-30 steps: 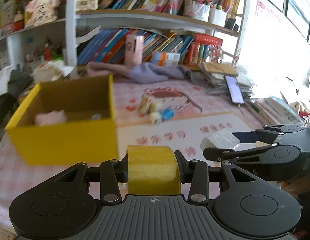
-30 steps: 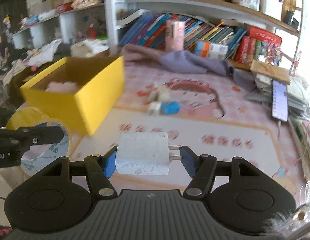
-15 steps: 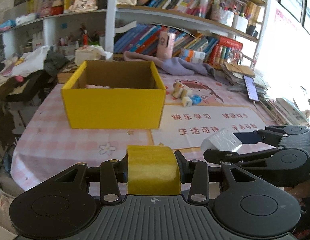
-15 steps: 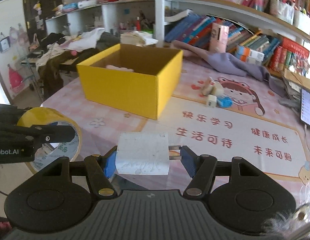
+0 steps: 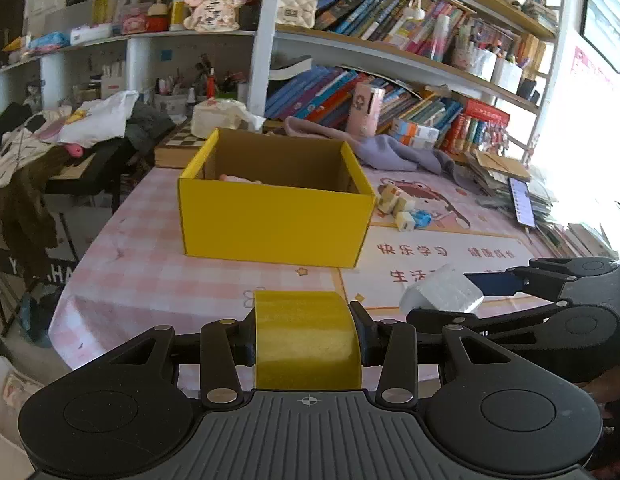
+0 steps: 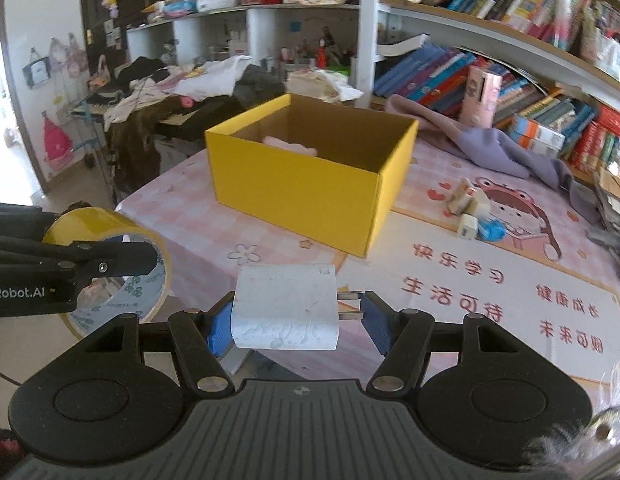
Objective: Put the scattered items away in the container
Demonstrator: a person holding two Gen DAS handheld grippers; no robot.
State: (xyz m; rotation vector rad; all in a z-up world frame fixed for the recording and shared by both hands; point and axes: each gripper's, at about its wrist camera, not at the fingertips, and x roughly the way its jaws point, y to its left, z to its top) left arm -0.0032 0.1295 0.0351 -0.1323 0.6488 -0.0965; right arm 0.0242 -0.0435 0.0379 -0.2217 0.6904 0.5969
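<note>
Both tongs had drawn back from the open yellow cardboard box [image 5: 276, 216], now well ahead. Left tongs [image 5: 306, 336] clamped a yellow tape roll [image 5: 306, 338]; right tongs [image 6: 292, 314] pinched a white plug charger [image 6: 286, 312] by body and prongs, a hold judged liable to slip short of the box.

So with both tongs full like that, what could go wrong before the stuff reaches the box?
The white charger is pinched partly by its thin metal prongs, so it could twist loose. The tape roll and charger ride side by side; the tongs might bump over the yellow box.
</note>
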